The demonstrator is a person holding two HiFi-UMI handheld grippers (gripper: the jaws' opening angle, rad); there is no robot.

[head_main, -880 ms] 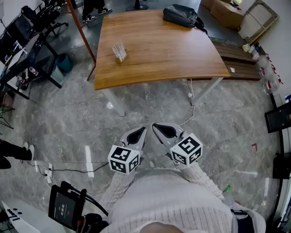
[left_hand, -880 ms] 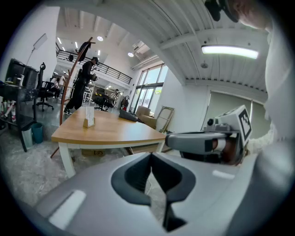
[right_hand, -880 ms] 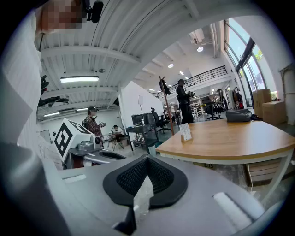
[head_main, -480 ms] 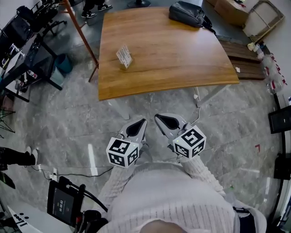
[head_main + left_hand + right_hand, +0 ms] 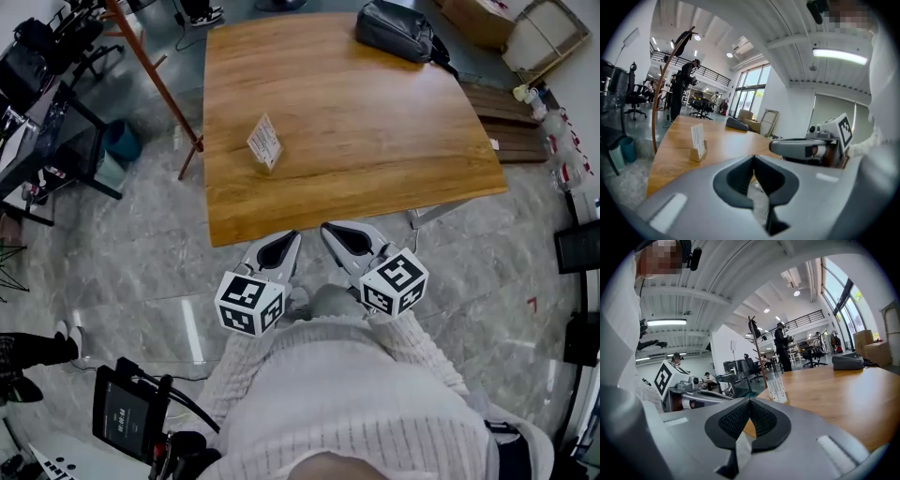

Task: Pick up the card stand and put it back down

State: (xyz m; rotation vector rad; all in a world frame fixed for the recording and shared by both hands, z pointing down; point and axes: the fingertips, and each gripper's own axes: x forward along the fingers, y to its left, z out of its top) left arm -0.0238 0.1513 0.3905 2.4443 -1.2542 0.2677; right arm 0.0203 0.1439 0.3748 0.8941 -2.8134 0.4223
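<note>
The card stand (image 5: 265, 142) is a small wooden block holding an upright white card. It stands on the left part of the wooden table (image 5: 375, 122), and shows too as the card stand (image 5: 698, 142) and the card stand (image 5: 777, 390) in the two gripper views. My left gripper (image 5: 292, 240) and right gripper (image 5: 328, 230) hang side by side just short of the table's near edge, well back from the stand. Both are shut with nothing between the jaws.
A black bag (image 5: 398, 30) lies at the table's far right corner. A wooden coat rack pole (image 5: 155, 80) leans past the table's left side. Desks and chairs (image 5: 52, 103) stand at left, a tablet device (image 5: 127, 422) at lower left, grey stone floor all around.
I have come closer to the table: its near edge has slid down the head view to just ahead of both grippers. The grippers keep their side-by-side pose, both shut.
</note>
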